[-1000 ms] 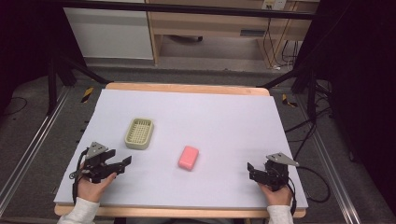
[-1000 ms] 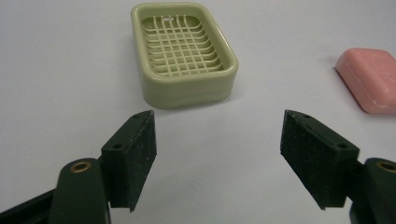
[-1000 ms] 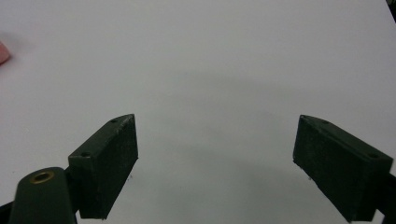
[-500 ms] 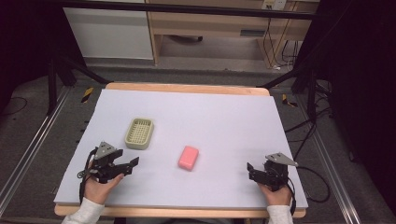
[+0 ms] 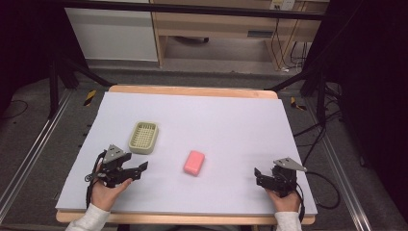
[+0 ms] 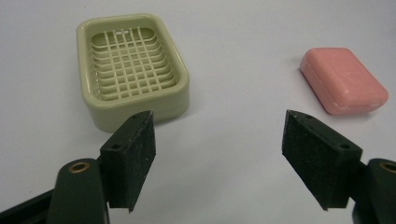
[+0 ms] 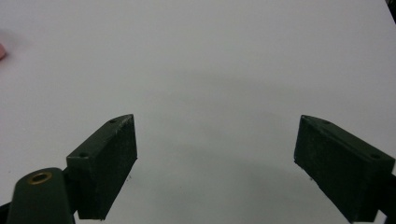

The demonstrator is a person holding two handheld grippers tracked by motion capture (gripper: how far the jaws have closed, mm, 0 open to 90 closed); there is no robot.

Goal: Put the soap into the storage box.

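High view, pink soap bar (image 5: 194,162): it lies flat on the white table (image 5: 231,120), right of the green soap dish (image 5: 144,137) and well apart from it, between the two grippers but nearer the left one.
High view, left gripper (image 5: 139,169): held low over the table's near left part, pointing toward the soap; its jaws have just been opening, with nothing between them.
High view, right gripper (image 5: 258,175): at the near right edge, well apart from the soap, jaws spread and empty.
Left gripper view, soap bar (image 6: 343,80): a rounded block with a smooth, slightly chalky face, lying at a slant ahead and to the right of the spread pads (image 6: 135,158). It is probably light, firm and a little slippery; taking it across its two long sides looks safest, since the rounded corners could slip out.
Left gripper view, dish (image 6: 132,70): stiff plastic with a grid floor, empty, standing ahead on the left; likely light enough to slide if bumped.
Right gripper view, right gripper (image 7: 215,168): released, jaws wide, bare table between them; a pink sliver of the soap (image 7: 2,50) at the left edge.
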